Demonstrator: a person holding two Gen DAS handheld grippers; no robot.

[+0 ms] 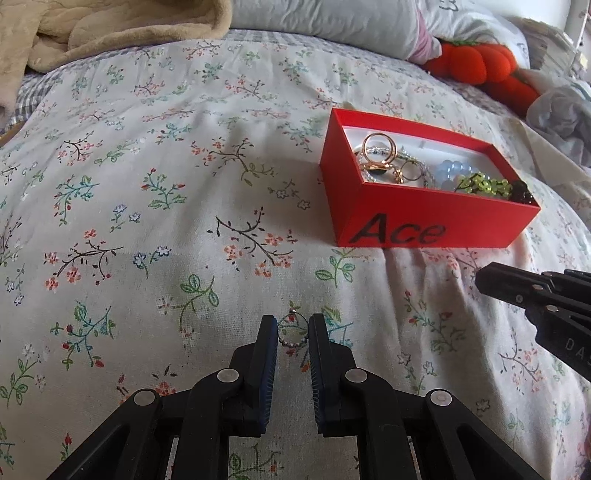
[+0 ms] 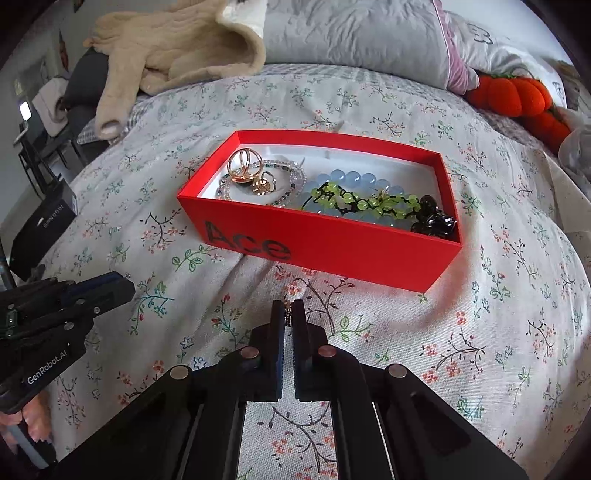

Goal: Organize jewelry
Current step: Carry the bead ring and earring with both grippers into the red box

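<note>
Right gripper (image 2: 289, 314) is clamped on a small gold-and-dark jewelry piece (image 2: 287, 314) pinched at its fingertips, too small to identify, held over the floral bedspread (image 2: 480, 332) just in front of the red box (image 2: 332, 254). Left gripper (image 1: 293, 326) jaws sit narrowly apart with a thin beaded wire hoop (image 1: 293, 330) between the tips; the hoop looks like it spans the gap and touches both pads, so it appears gripped, but I can't tell for sure. Red box marked "Ace" lies mid-bed, open top, long side toward the grippers. Inside it: gold rings (image 2: 245, 166) and a clear bead bracelet (image 2: 295, 173) at the left end, a pale blue bead bracelet (image 2: 354, 177) and a green bead strand (image 2: 351, 199) in the middle, a dark bead piece (image 2: 436, 219) in the right near corner. Beige blanket (image 2: 177, 48) at the far left edge of the bed, grey pillow (image 2: 351, 33) at the far edge, orange pumpkin plush (image 2: 513, 96) at the far right corner.
</note>
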